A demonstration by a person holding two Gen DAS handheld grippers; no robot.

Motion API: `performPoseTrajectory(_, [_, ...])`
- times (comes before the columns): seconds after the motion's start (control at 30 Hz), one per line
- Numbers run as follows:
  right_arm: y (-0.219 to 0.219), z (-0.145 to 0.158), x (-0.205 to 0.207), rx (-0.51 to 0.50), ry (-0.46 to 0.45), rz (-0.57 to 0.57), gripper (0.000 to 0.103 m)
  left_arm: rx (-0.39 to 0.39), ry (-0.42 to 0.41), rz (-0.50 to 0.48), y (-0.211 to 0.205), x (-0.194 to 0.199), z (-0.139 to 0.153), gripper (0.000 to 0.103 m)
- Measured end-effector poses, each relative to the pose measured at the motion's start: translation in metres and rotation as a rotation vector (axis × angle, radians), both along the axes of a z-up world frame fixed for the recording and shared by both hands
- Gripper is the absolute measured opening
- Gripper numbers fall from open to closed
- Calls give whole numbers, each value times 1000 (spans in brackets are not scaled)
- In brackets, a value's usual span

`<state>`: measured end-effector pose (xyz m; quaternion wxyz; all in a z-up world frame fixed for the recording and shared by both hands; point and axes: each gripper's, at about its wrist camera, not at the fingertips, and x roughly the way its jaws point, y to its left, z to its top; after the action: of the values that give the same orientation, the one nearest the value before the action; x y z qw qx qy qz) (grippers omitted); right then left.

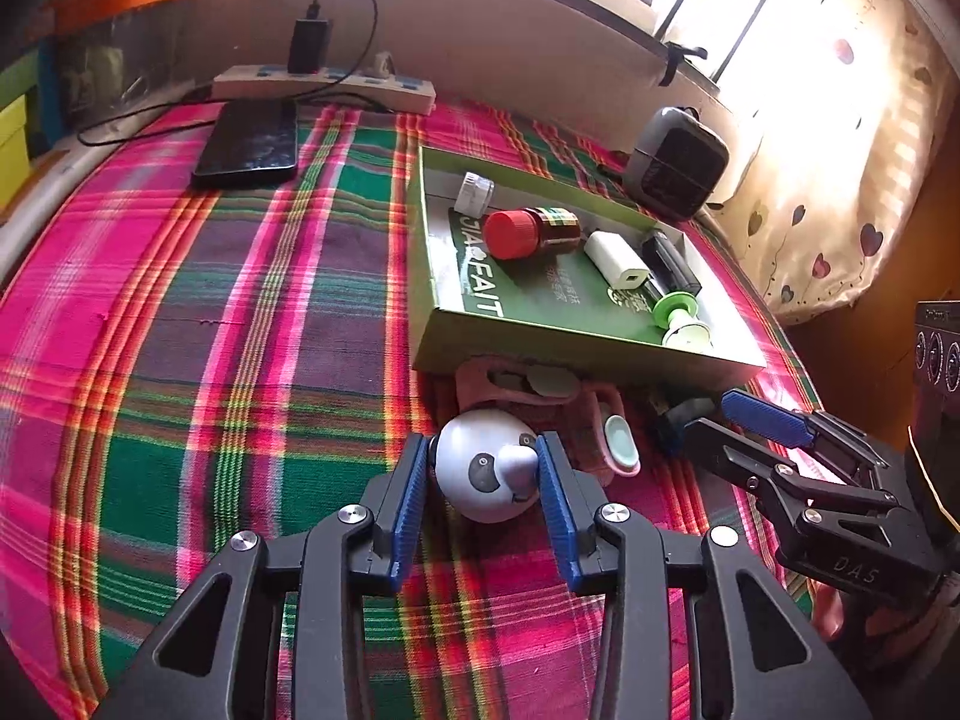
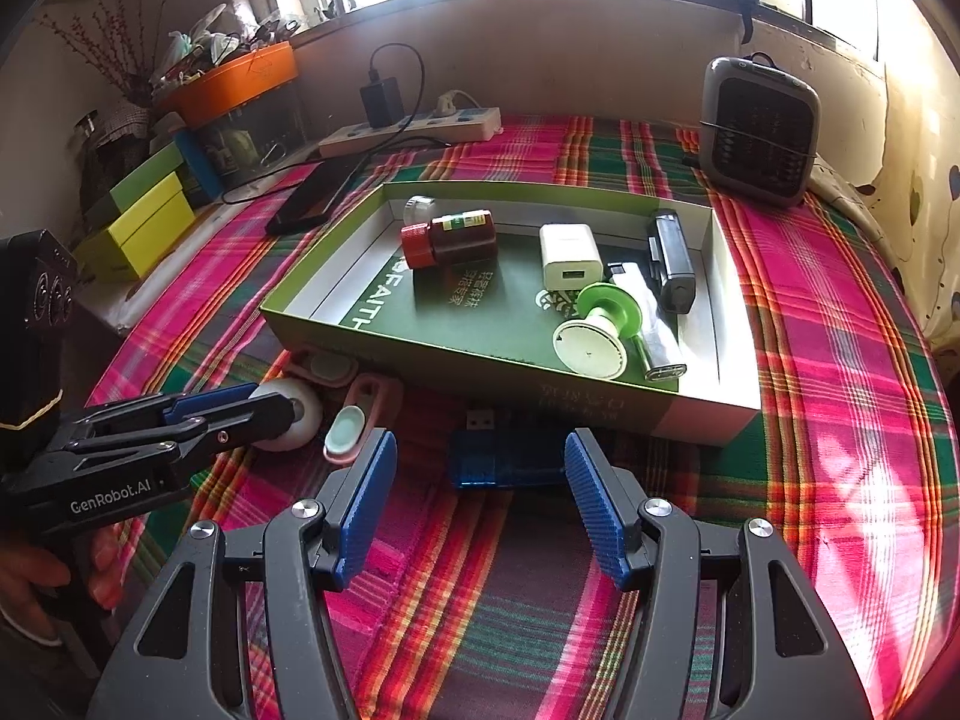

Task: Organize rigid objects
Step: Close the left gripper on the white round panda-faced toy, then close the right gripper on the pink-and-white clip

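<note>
Panda toy (image 1: 493, 468), a small white ball with black eye patches, sat on the plaid cloth (image 1: 240, 312) just in front of the green box (image 1: 576, 354). My left gripper (image 1: 487, 483) was clamped on it, a blue pad pressed to each side. A pink clip (image 1: 600, 438) with a pale teal end lay just beside the toy, touching the box's near wall.

My right gripper (image 2: 480, 480) hovered nearby with its jaws apart and nothing between the pads; a blue USB stick (image 2: 504, 456) lay on the cloth just beyond them, near the box.

Inside the box lay a red-capped bottle (image 2: 450, 237), a small white jar (image 2: 418, 207), a white charger (image 2: 570, 255), a black device (image 2: 672, 258) and a green-and-white spool (image 2: 600, 330).

Farther back on the cloth were a phone (image 1: 249, 141), a power strip (image 1: 324, 87) against the wall and a grey heater (image 2: 759, 132) under the bright window.
</note>
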<state>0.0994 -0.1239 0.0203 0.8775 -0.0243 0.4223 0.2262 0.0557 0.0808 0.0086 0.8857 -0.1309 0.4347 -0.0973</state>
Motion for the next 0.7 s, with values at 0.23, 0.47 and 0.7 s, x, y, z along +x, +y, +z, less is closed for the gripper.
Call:
performPoseTrajectory(0.23, [20, 0, -2, 33, 11, 54, 59, 10, -2, 45, 18, -9, 0, 35])
performPoseTrajectory(0.47, [42, -3, -4, 24, 7, 87, 59, 5, -1, 42, 23, -11, -1, 35])
performPoseTrajectory(0.7, [52, -8, 0, -5, 4, 94, 59, -1, 6, 28, 23, -12, -3, 36])
